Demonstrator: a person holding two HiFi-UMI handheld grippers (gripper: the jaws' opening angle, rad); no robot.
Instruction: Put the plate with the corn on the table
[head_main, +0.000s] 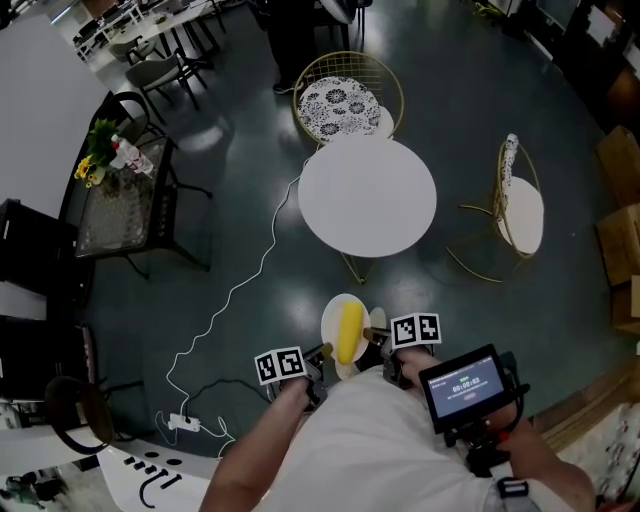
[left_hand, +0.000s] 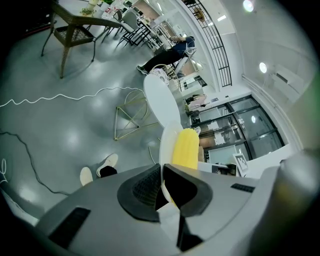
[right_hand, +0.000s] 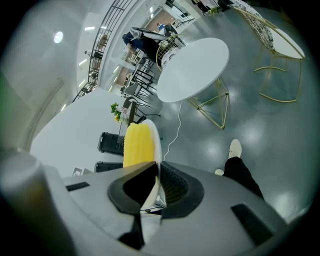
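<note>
Well short of the round white table (head_main: 367, 195), on its near side and above the grey floor, the white plate (head_main: 332, 318) hangs in the air, not on the tabletop. A gold-wire chair (head_main: 350, 100) stands at the table's far side. The left gripper (head_main: 318, 352) is clamped on the plate's left rim (the thin edge sits right in the bite), and the right gripper (head_main: 372, 337) is clenched on the opposite rim. The yellow corn (head_main: 349, 332) lies along the plate's middle, pointing toward the table.

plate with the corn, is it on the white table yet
No, the left tongs and right tongs hold the plate with the corn above the floor, short of the table.
</note>
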